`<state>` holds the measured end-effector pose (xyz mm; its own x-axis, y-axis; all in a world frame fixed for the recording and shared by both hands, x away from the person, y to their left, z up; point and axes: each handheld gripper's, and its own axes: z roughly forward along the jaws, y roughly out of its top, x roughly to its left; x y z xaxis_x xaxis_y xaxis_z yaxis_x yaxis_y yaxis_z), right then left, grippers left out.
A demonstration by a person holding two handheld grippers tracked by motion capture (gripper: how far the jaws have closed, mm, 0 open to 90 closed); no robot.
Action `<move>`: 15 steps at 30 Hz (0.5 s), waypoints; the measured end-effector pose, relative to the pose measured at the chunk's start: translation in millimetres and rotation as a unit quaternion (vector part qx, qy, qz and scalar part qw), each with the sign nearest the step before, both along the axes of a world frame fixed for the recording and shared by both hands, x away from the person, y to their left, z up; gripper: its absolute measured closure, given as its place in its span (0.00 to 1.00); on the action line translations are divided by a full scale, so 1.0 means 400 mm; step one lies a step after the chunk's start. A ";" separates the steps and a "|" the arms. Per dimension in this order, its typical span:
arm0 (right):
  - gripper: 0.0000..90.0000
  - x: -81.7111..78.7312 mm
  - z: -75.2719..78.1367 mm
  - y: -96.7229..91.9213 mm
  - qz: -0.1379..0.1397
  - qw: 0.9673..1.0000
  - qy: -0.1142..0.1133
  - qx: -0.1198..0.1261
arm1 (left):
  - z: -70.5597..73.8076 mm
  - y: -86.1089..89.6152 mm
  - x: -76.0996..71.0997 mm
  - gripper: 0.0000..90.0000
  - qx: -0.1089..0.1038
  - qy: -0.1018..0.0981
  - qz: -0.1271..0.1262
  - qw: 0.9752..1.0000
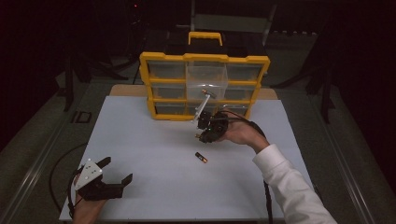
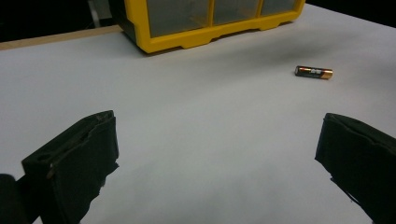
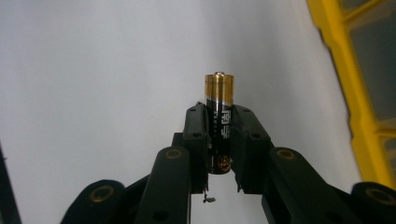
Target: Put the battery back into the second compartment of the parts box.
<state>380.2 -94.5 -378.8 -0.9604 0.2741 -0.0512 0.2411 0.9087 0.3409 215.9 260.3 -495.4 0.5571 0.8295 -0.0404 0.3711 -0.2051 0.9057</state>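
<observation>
My right gripper [image 3: 219, 122] is shut on a black and gold battery [image 3: 219, 93], which stands upright between the pads with its gold end sticking out past them. In the high view this gripper [image 1: 205, 133] hangs above the white table, just in front of the yellow organizer [image 1: 204, 58]. A second battery [image 1: 201, 157] lies flat on the table below it, also seen in the left gripper view as the lying battery [image 2: 314, 72]. My left gripper [image 1: 116, 169] rests near the table's front left corner, its jaws wide open [image 2: 217, 154] with nothing between them.
The yellow organizer [image 2: 187, 39] with clear drawers stands at the back of the white table [image 1: 140, 140]. One clear drawer [image 1: 207, 74] in its middle column sticks out. A black case with a yellow handle [image 1: 205, 37] sits behind it.
</observation>
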 end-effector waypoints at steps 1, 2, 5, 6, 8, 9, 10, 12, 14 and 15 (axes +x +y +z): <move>0.85 0.000 0.010 0.001 0.003 1.000 -0.003 0.002 | 0.000 0.000 0.000 0.00 0.000 0.000 0.000 1.000; 0.85 -0.001 0.021 0.001 0.003 1.000 -0.005 0.004 | 0.000 0.000 0.000 0.00 0.000 0.000 -0.001 1.000; 0.85 0.000 0.054 0.001 0.006 1.000 -0.016 0.010 | 0.001 0.000 -0.001 0.00 -0.001 0.000 -0.001 1.000; 0.85 0.000 0.054 0.001 0.006 1.000 -0.016 0.010 | 0.001 0.000 -0.001 0.00 -0.001 0.000 -0.001 1.000; 0.85 0.006 0.093 -0.002 0.007 1.000 -0.024 0.017 | 0.000 0.001 0.000 0.00 -0.002 -0.002 0.001 1.000; 0.85 0.007 0.104 -0.002 0.006 0.999 -0.025 0.020 | 0.000 0.000 0.000 0.00 -0.002 -0.002 0.000 1.000; 0.85 0.010 0.115 -0.003 0.011 0.999 -0.027 0.021 | 0.000 0.000 0.000 0.00 -0.002 -0.002 0.000 1.000; 0.85 0.013 0.136 -0.003 0.014 0.999 -0.030 0.022 | 0.000 -0.001 0.001 0.00 -0.001 0.000 -0.001 1.000; 0.85 0.017 0.156 -0.003 0.013 0.999 -0.033 0.024 | 0.001 -0.001 0.000 0.00 0.000 -0.001 -0.002 1.000; 0.85 0.020 0.165 -0.003 0.014 0.999 -0.032 0.026 | 0.001 -0.001 -0.001 0.00 0.000 -0.001 -0.002 1.000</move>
<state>388.2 -95.6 -312.6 -0.9630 0.2509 -0.0985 0.1921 0.8952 0.4021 215.6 259.8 -494.9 0.5601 0.8275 -0.0390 0.3682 -0.2064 0.9065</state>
